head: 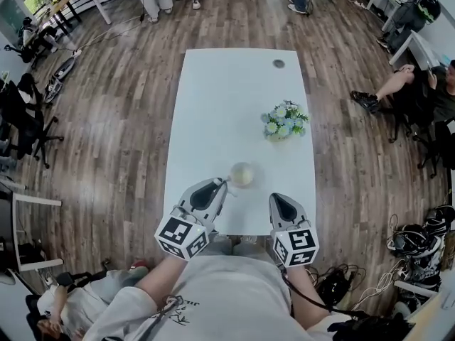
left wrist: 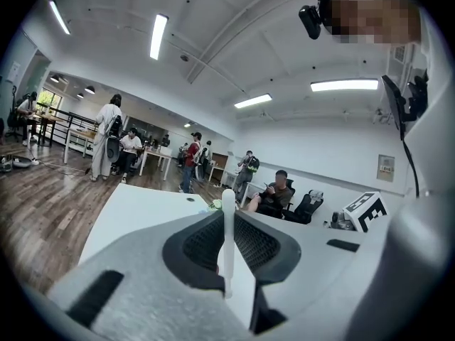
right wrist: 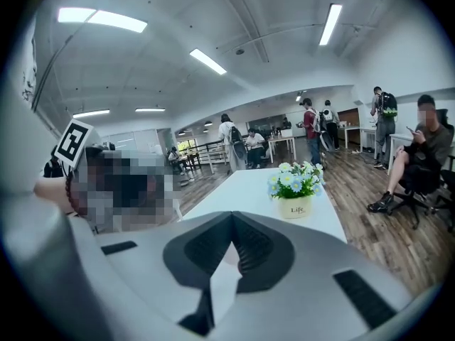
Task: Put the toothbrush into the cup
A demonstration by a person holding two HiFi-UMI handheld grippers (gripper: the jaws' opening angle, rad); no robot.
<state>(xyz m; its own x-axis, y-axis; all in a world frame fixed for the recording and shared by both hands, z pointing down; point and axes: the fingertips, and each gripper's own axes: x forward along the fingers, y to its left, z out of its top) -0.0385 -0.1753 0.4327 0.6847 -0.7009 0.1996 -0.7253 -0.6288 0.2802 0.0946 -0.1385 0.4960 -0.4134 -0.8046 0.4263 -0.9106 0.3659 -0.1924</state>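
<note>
A pale round cup [head: 242, 174] stands on the white table [head: 213, 98] near its front edge. My left gripper [head: 216, 185] is just left of the cup, tilted toward it. In the left gripper view the left gripper [left wrist: 227, 217] is shut on a white toothbrush [left wrist: 227, 240], whose handle stands up between the jaws. The brush's end [head: 226, 181] pokes out close to the cup's left rim. My right gripper [head: 279, 199] hovers at the table's front edge, right of the cup. The right gripper [right wrist: 232, 220] has its jaws closed together with nothing held.
A small pot of blue and white flowers [head: 284, 121] [right wrist: 295, 189] stands on the table beyond the cup, to the right. A small dark disc [head: 279, 64] lies near the far edge. People sit and stand around the room on the wooden floor.
</note>
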